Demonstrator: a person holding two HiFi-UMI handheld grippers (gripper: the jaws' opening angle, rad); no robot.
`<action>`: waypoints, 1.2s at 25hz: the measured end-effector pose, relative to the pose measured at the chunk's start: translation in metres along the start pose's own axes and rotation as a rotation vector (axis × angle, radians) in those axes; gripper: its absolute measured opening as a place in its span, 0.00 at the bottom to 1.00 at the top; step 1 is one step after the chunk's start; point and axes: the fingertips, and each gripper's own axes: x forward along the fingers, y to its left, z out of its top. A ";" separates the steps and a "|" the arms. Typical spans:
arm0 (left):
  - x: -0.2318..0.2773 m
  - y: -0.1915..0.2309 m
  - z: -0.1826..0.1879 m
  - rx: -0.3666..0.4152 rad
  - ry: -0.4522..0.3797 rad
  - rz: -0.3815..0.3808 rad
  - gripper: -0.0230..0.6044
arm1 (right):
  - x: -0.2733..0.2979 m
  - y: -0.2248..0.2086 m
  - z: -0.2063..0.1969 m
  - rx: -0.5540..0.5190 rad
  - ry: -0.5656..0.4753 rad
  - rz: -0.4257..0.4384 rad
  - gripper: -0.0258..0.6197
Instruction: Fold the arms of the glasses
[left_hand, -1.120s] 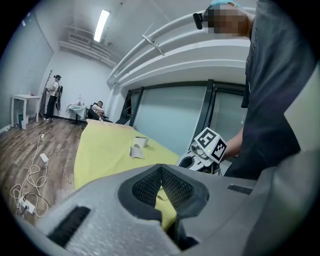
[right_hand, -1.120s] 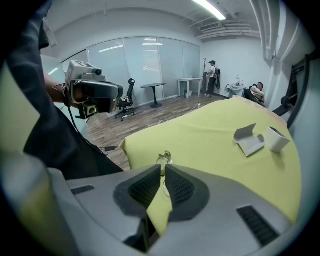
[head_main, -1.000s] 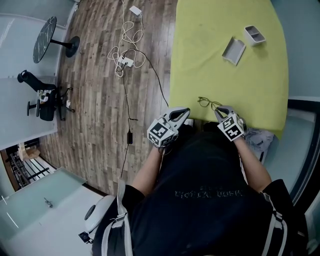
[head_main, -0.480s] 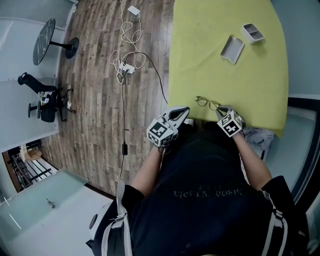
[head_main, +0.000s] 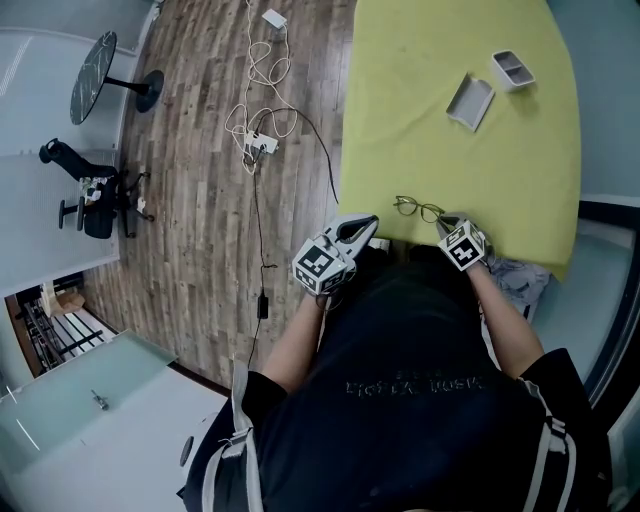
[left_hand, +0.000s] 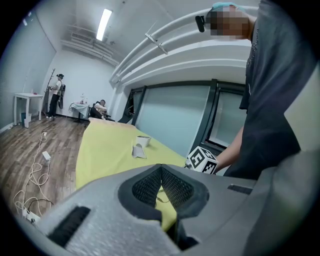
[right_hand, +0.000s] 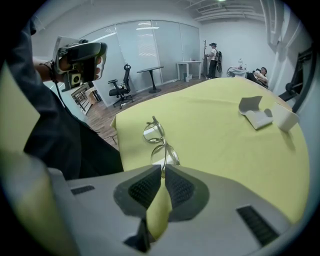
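Thin-rimmed glasses (head_main: 418, 208) lie on the yellow table (head_main: 450, 150) close to its near edge; in the right gripper view the two lenses of the glasses (right_hand: 157, 142) sit just past the jaws. My right gripper (head_main: 445, 221) is at the right end of the frame, and its jaws (right_hand: 163, 170) pinch together on a thin arm of the glasses. My left gripper (head_main: 368, 226) hovers by the table's near left corner, apart from the glasses. Its pads (left_hand: 161, 169) meet with nothing between them.
An open grey case lid (head_main: 469, 101) and a small white box (head_main: 512, 68) lie farther up the table. Cables and a power strip (head_main: 258, 135) trail over the wooden floor to the left. A crumpled cloth (head_main: 516, 276) lies off the table's near right corner.
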 end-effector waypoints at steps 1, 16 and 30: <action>-0.001 0.001 0.000 0.000 0.001 0.002 0.07 | 0.001 0.000 0.000 0.000 0.003 0.002 0.11; -0.005 0.004 0.000 -0.006 0.005 0.021 0.07 | 0.014 -0.001 0.001 -0.039 0.027 0.025 0.11; -0.013 0.001 -0.007 -0.052 -0.024 0.055 0.07 | 0.016 -0.003 0.002 -0.027 0.003 0.013 0.11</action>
